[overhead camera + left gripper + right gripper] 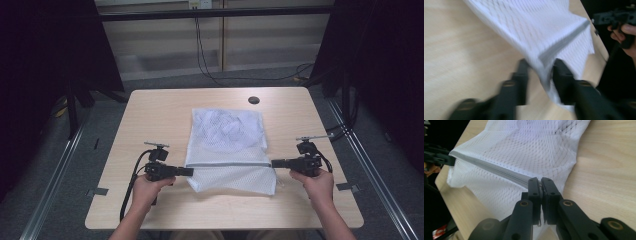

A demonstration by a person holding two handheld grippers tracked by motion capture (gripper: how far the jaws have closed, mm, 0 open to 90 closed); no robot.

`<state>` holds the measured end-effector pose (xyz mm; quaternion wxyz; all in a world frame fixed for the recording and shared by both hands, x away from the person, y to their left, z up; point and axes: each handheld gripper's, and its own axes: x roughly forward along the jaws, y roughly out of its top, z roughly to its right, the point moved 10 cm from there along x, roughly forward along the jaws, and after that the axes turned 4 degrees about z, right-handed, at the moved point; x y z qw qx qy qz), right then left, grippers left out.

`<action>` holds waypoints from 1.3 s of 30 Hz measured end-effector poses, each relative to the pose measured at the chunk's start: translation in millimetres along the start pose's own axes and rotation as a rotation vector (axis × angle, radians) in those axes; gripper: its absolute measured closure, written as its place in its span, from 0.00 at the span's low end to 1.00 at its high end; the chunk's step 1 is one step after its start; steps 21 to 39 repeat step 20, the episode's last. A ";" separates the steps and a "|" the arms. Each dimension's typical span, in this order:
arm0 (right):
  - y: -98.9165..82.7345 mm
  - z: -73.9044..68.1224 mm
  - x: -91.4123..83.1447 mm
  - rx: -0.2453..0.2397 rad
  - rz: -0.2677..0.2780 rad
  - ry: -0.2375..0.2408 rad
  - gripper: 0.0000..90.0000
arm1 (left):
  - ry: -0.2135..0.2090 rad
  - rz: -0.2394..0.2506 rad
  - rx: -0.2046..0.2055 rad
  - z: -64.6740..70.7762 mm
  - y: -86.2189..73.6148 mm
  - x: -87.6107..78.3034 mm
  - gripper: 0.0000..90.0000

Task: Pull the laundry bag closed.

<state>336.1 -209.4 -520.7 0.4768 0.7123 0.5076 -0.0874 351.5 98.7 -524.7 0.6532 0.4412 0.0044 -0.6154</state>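
Mesh laundry bag (227, 147) is laid flat on the middle of the pale wood-grain desk (150, 115), its grey zipper band (230, 164) stretched between the two grippers near the front edge. The right gripper (540, 180) is seen closed tight on the zipper end, the jaws pressed together with thin fabric pinched between them. The left gripper (540, 66) is seen with a gap between its jaws and the bag's corner lying in that gap; the left gripper view is blurred, so it appears, rather than is certain, that the pads are not pressing on the cloth. From here the main risk is judged to be loss of tension: if the left corner is let slip, the band would go slack and the bag would be dragged toward the right hand, bunching into folds. The fine net could also be snagged or torn on a jaw edge if it is pulled hard, and the soft contents could shift. The bag is made of white, thin, open-weave netting, limp and slightly crumpled, roughly rectangular, with pale rumpled cloth faintly visible inside its far half. The desk is smooth, with rounded corners and a dark round cable hole (254, 100).
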 end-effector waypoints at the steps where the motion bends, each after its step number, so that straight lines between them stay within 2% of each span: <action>1: 0.9 0.0 -0.3 -0.005 0.006 -0.002 0.95 | -0.002 0.023 0.020 -0.2 1.3 -0.5 0.59; 3: 2.8 -1.0 -1.3 0.001 0.020 0.009 0.89 | 0.021 0.048 0.074 -1.7 3.2 -1.4 0.50; 4: 3.5 -1.2 -1.9 0.003 0.025 0.012 0.87 | 0.038 0.068 0.120 -2.2 4.6 -2.4 0.44; 6: 6.6 -2.1 -3.7 0.005 0.049 0.014 0.77 | 0.058 0.111 0.183 -2.9 8.7 -3.5 0.31; 10: 11.5 2.5 -5.2 -0.016 0.091 -0.024 0.60 | 0.097 0.147 0.234 -6.3 13.5 -6.5 0.24; 16: 14.5 9.1 -5.2 -0.026 0.115 -0.064 0.39 | 0.154 0.141 0.284 -19.1 14.0 -8.2 0.17; 17: 14.4 12.1 -5.1 -0.023 0.118 -0.078 0.36 | 0.155 0.147 0.280 -20.5 14.6 -8.5 0.16; 20: 13.5 20.4 -4.4 -0.024 0.122 -0.113 0.30 | 0.198 0.150 0.286 -31.9 16.2 -11.1 0.14; 39: 13.5 20.4 -4.4 -0.024 0.122 -0.113 0.30 | 0.198 0.150 0.286 -31.9 16.2 -11.1 0.14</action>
